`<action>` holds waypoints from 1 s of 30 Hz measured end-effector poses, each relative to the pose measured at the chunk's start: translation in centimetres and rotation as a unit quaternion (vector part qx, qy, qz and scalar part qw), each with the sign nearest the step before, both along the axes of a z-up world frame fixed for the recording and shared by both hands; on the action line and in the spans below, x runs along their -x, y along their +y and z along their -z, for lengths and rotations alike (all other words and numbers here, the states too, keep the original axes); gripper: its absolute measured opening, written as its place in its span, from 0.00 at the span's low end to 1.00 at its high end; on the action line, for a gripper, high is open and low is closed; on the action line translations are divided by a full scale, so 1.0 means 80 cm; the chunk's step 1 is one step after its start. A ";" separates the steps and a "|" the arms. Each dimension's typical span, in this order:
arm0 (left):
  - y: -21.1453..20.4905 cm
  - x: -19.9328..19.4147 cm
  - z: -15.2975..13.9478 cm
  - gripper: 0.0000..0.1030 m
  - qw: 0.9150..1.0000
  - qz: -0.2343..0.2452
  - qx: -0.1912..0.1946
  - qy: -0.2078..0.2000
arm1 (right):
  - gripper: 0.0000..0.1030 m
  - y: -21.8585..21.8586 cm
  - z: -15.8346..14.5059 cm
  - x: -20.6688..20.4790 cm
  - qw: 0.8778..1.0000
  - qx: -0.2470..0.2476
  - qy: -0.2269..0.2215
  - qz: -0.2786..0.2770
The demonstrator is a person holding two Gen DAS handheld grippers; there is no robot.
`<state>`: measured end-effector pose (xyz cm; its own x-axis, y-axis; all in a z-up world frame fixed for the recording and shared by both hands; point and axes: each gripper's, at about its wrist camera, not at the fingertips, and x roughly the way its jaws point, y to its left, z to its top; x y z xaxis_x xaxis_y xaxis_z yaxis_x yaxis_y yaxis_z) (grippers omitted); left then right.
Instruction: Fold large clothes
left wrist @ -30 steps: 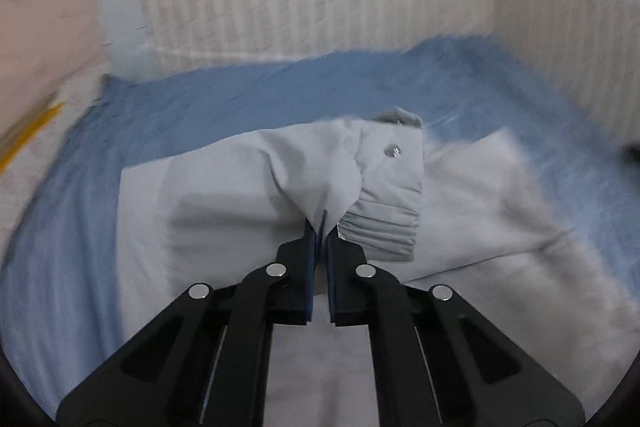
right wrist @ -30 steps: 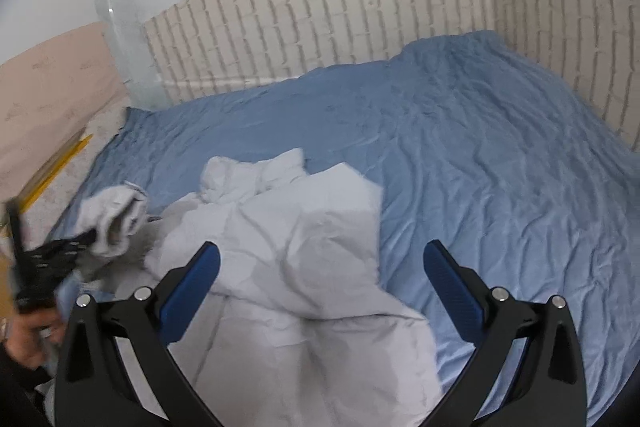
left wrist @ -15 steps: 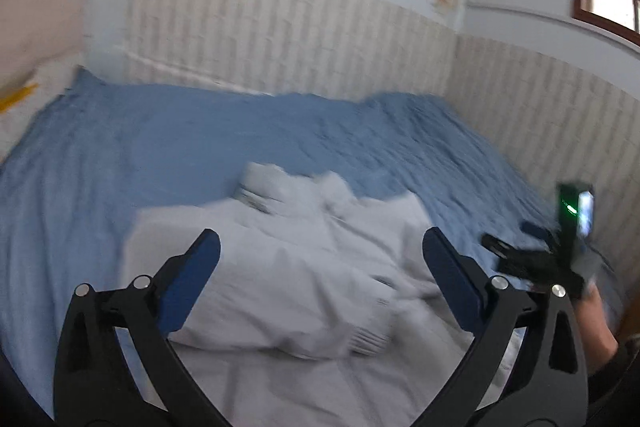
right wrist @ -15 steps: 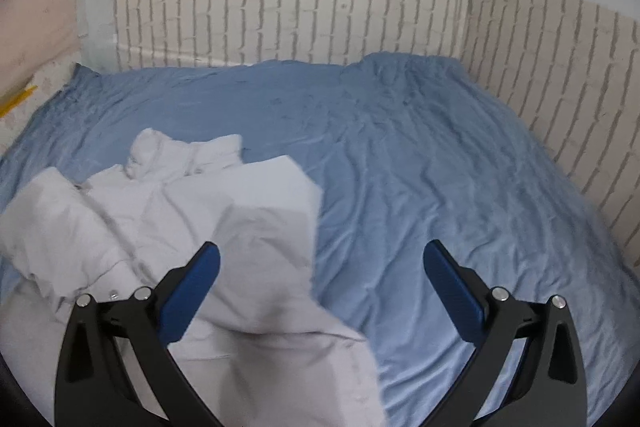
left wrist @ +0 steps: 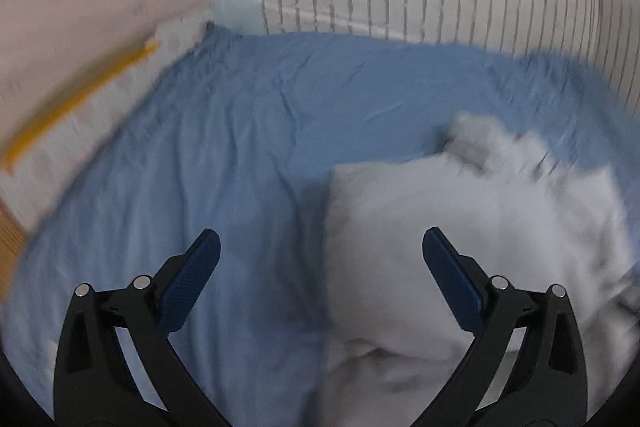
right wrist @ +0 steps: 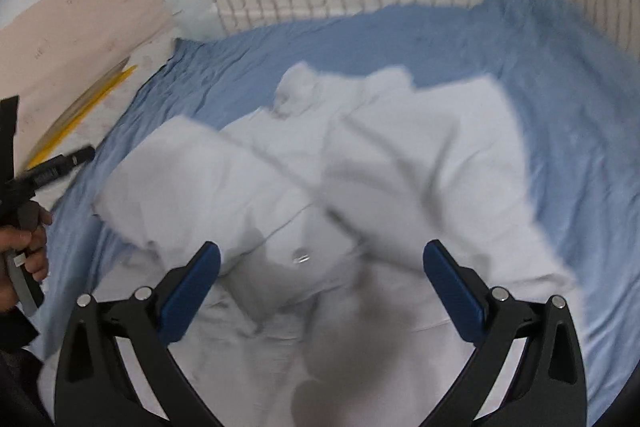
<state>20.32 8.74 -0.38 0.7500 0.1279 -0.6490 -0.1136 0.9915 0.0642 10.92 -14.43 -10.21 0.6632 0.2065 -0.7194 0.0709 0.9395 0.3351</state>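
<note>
- Left gripper (left wrist: 320, 255) and right gripper (right wrist: 322, 257): jaws released, empty.
- White garment (right wrist: 400, 167), rumpled mid-frame on the bed (right wrist: 580, 107): pinch 1 clean edge, not bunched layers.

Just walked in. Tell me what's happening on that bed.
A person with a gripper in each hand is folding a white garment spread on a blue bedsheet. Right now neither gripper holds anything: the left gripper is wide open above the sheet beside the garment's edge, and the right gripper is open over the rumpled middle. The garment is only partly folded, with both sleeves laid loosely inward.
</note>
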 end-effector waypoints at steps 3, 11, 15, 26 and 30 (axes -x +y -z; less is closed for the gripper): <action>-0.018 -0.006 -0.007 0.97 1.000 0.006 0.011 -0.016 | 0.79 0.002 0.029 -0.012 0.998 -0.050 0.040 0.000; -0.026 -0.017 0.022 0.97 0.999 0.012 -0.045 0.015 | 0.22 0.031 0.032 -0.017 0.998 -0.038 0.029 -0.044; -0.035 -0.014 0.031 0.97 0.998 0.017 -0.063 0.022 | 0.11 0.013 -0.010 -0.009 0.999 0.022 -0.012 -0.025; -0.012 -0.032 0.070 0.97 0.998 -0.009 -0.021 0.060 | 0.11 -0.087 -0.032 -0.005 0.950 0.284 -0.027 0.129; -0.031 -0.042 0.099 0.97 0.997 0.002 -0.032 0.075 | 0.29 -0.069 -0.011 -0.014 0.933 0.340 -0.011 0.117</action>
